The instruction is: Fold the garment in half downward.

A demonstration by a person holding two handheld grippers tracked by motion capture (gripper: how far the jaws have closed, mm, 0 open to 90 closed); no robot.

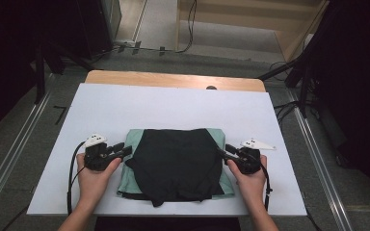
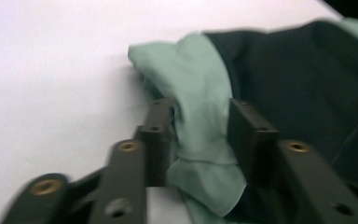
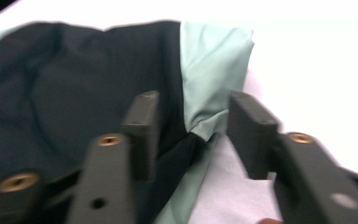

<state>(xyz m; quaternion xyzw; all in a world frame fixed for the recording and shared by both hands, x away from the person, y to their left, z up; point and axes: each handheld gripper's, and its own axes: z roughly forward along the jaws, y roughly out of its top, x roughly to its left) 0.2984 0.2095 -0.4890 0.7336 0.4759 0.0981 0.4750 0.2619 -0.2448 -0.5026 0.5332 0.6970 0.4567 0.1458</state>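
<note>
A lab-like recording room: a white-topped table (image 1: 125, 106) among black curtains (image 1: 361, 72), loose floor cables (image 1: 191, 24) and metal rails (image 1: 9, 159).

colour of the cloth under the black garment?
Pale mint green cloth, plain with no pattern; clearest in the left gripper view, between the open fingers.
</note>
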